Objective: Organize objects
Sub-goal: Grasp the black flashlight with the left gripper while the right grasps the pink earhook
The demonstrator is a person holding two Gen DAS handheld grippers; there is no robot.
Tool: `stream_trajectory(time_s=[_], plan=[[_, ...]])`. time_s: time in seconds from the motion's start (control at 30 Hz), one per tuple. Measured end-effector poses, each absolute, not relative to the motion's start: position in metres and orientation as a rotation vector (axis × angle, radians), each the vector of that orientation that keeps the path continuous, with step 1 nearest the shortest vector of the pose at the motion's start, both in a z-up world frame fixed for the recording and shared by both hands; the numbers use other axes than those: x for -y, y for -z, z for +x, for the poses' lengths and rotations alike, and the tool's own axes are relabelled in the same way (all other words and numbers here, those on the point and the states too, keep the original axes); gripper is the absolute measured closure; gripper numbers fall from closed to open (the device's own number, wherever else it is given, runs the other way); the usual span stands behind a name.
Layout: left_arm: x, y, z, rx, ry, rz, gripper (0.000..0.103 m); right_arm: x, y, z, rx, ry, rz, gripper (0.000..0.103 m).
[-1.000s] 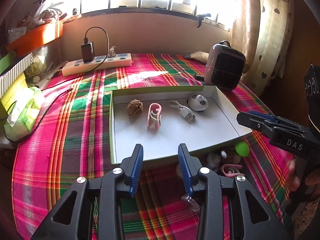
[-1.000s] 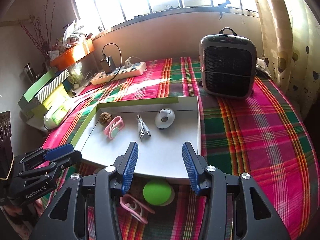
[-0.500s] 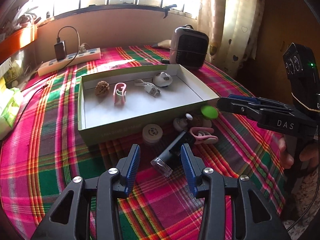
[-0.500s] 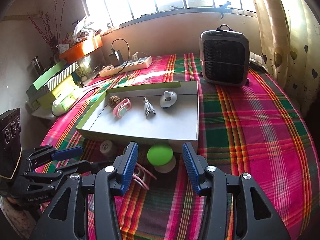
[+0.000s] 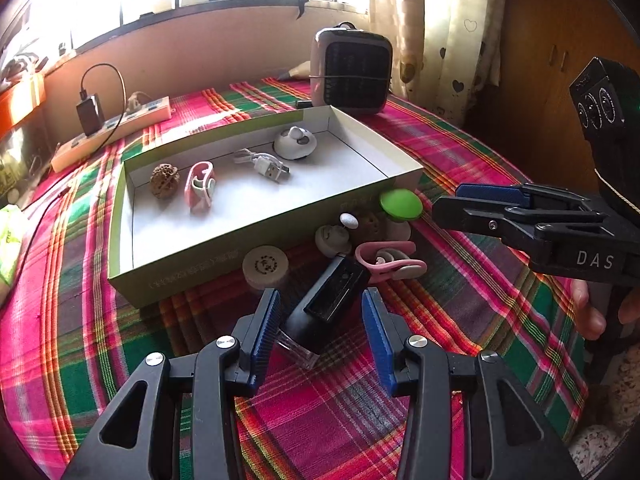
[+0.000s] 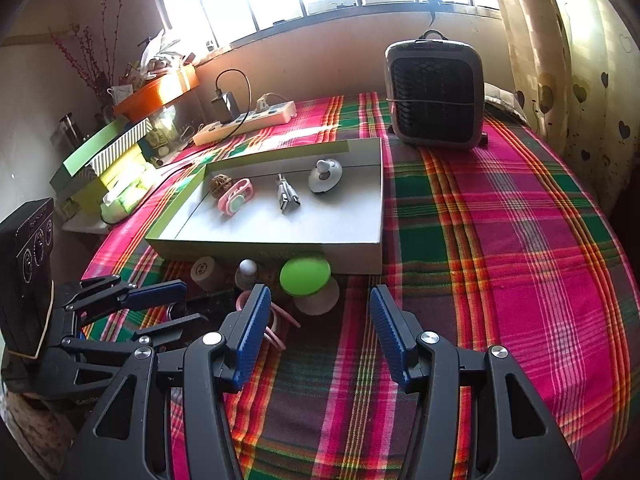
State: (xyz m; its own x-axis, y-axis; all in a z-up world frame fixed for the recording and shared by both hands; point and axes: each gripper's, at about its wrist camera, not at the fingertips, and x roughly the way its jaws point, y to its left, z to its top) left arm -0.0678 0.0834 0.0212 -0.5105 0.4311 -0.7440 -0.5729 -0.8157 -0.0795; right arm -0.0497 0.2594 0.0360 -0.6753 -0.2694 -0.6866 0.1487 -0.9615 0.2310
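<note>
Both pairs of fingers stand apart and clasp nothing. On the left gripper (image 5: pixel 322 328) the jaws have just been opening; a black block with a clear end (image 5: pixel 320 312) lies on the cloth between its blue pads, and neither pad appears to press on it, though the near end is partly hidden. The right gripper (image 6: pixel 316 328) has also just been spreading its jaws, which hang over bare plaid tablecloth (image 6: pixel 500 248); in the left wrist view it comes in from 3 o'clock, with a person's hand (image 5: pixel 592 312) under it.

Just beyond the left gripper, at 12 o'clock, loose things sit in a cluster against the near wall of the box: a round wooden disc (image 5: pixel 266 266) at about 11 o'clock, a pink clip (image 5: pixel 390 262) at 1 o'clock, a small white piece (image 5: pixel 334 238) behind them, and a green cap on a white base (image 5: pixel 401 205) farthest toward 1 o'clock. From the right wrist the green cap lies at 12 o'clock, slightly left of the gap between the jaws.

Next out is the shallow box (image 5: pixel 200 276), green outside and white inside. In it, from 10 o'clock round to 12, lie a brown walnut-like nut (image 5: pixel 163 176), a second pink clip (image 5: pixel 200 186), a USB cable end (image 5: pixel 266 165) and a white round gadget (image 5: pixel 295 143).

Farther still, a small heater (image 5: pixel 352 74) stands at 12 o'clock past the box, and a power strip (image 5: pixel 116 128) with a black charger lies at 10 o'clock below the window.
</note>
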Motion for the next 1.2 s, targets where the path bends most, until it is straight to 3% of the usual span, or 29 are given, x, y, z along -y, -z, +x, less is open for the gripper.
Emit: stream_trajectory(time_s=[0.57,1.2], plan=[[-0.085,-0.011,-0.07,-0.247,-2.335,-1.134,0.065,-0.254,-0.027,-0.049,0.251,2.567,1.16,0.05],[-0.052,-0.01,-0.067,-0.172,-2.405,-1.163,0.069,-0.214,-0.011,-0.054,0.095,2.391,1.213,0.05]])
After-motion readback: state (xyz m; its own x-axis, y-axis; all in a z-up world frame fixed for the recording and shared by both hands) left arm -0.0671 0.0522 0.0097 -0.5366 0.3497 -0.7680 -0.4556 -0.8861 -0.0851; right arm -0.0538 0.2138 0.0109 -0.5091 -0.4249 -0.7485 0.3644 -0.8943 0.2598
